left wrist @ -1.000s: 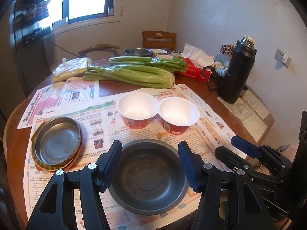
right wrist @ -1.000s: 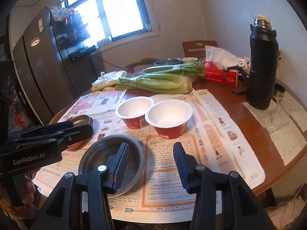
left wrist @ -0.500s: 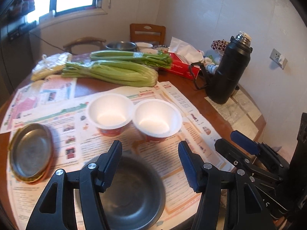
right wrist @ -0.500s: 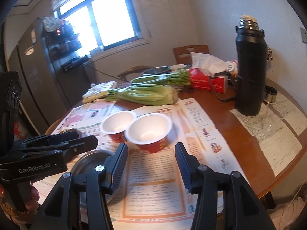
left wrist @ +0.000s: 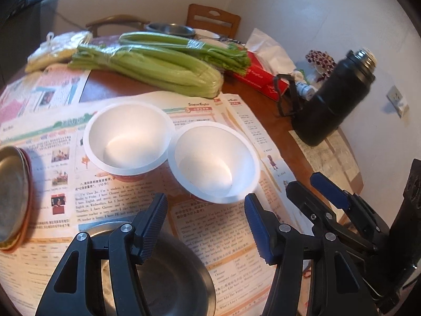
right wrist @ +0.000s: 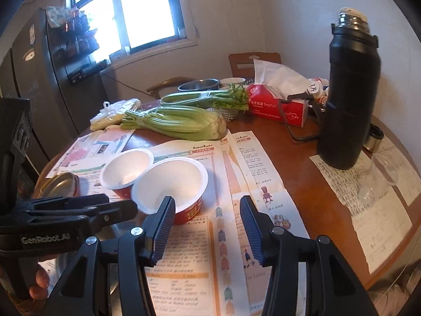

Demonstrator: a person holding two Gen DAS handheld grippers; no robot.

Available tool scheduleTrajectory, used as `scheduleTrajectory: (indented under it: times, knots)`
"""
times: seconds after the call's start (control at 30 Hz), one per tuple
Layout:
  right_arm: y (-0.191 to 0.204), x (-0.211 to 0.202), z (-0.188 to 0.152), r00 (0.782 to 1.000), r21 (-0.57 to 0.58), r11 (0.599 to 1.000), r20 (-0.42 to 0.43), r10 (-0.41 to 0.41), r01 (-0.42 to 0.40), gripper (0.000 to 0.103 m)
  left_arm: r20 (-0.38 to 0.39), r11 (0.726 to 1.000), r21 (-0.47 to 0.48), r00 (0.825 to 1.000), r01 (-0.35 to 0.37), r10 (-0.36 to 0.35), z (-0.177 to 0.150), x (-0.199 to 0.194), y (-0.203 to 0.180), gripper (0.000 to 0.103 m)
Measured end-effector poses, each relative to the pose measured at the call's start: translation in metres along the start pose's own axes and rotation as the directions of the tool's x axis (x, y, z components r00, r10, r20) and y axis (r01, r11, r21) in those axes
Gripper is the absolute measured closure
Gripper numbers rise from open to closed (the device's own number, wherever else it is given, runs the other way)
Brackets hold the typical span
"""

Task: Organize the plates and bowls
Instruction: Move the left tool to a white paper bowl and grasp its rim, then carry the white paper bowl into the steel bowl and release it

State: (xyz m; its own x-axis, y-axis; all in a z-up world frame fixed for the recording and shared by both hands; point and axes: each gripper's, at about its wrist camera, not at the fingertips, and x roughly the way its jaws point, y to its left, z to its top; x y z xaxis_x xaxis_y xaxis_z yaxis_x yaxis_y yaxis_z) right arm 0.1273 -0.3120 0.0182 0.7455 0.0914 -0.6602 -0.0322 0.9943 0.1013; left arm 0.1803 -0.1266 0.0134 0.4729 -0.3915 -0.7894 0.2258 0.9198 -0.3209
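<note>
1. Left gripper [left wrist: 205,216]: jaws spread, nothing between them. It hovers over the newspaper [left wrist: 126,200] with the near paper bowl [left wrist: 214,162] just ahead of the tips.
2. Right gripper [right wrist: 208,221]: jaws spread, empty. Its left finger sits just in front of that same near paper bowl [right wrist: 171,181]; the gap itself is over bare newspaper.
3. Task items: two white-lined red paper bowls, rims touching, mid-surface. The far paper bowl [left wrist: 129,137] is up-left of the near one. A dark metal bowl [left wrist: 171,279] sits at the near edge, under the left gripper. A metal plate stack [left wrist: 13,194] sits far left on the surface [right wrist: 302,184].
4. Step in hand, my read: approach phase, nothing grasped yet. Both grippers point at the paper bowls, so nesting one into the other looks like the likely first move.
5. Next move needs one jaw inside and one outside the near bowl's rim, then close gently; the thin wall will likely crush under hard squeeze.
6. Lift straight up to clear the touching rim, then drop into the far bowl.
7. Risk: a light bowl will skid on newspaper if nudged before the pinch.
8. Celery [left wrist: 158,68] and black flask [right wrist: 347,97] are well clear of the path.
</note>
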Motion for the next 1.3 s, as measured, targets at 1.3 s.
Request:
scheduleTrajectory:
  times: [1.3]
  knots:
    - [0.036,0.04,-0.006,0.979,-0.112,0.977,-0.118,0.168,-0.181,0.053,0.016,0.999,0.041,1.0,0.013,-0.013,0.012,0.003,-0.01,0.041]
